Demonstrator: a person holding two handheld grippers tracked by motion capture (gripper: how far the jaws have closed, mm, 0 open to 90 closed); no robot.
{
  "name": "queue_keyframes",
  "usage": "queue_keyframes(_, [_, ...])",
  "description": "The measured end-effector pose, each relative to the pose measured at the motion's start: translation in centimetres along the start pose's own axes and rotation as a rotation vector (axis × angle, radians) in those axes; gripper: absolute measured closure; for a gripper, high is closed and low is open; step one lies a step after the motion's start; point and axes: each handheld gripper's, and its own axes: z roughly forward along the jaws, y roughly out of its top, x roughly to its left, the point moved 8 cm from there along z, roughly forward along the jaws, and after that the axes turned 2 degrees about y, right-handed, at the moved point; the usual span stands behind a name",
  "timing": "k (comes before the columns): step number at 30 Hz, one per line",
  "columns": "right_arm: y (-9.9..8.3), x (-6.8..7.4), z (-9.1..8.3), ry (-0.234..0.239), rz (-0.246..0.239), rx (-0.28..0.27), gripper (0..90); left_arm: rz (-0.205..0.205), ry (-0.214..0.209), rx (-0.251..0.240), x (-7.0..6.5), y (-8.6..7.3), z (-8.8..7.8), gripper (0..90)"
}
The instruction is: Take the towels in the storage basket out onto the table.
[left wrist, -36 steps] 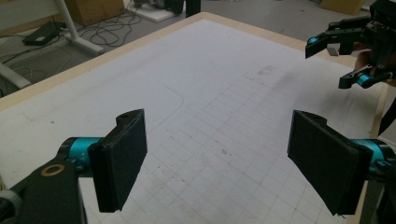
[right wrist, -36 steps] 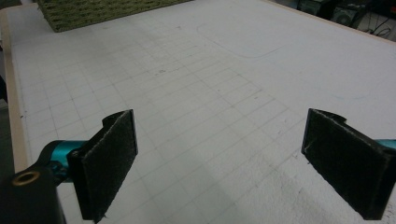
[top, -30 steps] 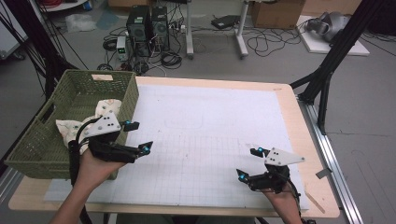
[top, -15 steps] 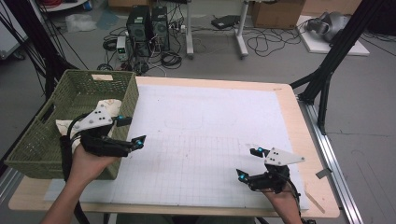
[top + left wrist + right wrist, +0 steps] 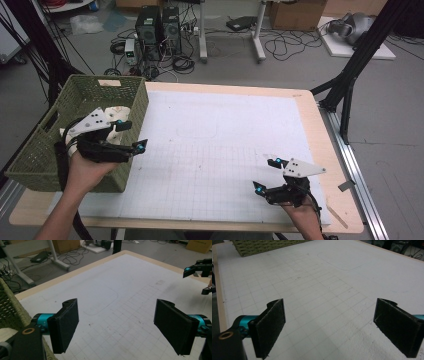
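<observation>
My left gripper [image 5: 135,135] hovers over the right wall of a green woven basket [image 5: 107,80], jaws wide apart and nothing between them. In the left gripper view its two black pads [image 5: 65,327] frame bare mat, with the basket's wall [image 5: 10,307] at the left edge. Pale objects [image 5: 119,110] lie in the basket, partly hidden by the gripper, and I cannot tell what they are. My right gripper [image 5: 265,175] rests low near the mat's front right, open and empty. Its pads [image 5: 269,325] stand far apart in the right gripper view.
A white gridded mat [image 5: 215,145] covers most of the wooden table [image 5: 330,150]. The basket stands at the table's left edge. Beyond the table, computer towers [image 5: 160,25], cables and a black tripod leg [image 5: 350,75] stand on the floor.
My left gripper has drifted left and slightly farther away, from over the mat to over the basket's right wall. The right gripper has stayed put.
</observation>
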Motion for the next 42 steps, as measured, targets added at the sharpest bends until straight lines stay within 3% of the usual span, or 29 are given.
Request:
queue_keyframes(29, [0.0,0.0,0.0,-0.002,0.001,0.001,9.8,-0.045,0.099,0.017,4.5,-1.2,-1.4,20.6])
queue_keyframes(42, [-0.1,-0.1,0.1,0.002,0.005,0.002,9.8,-0.055,0.125,0.022,5.8,-1.5,-1.8,20.6])
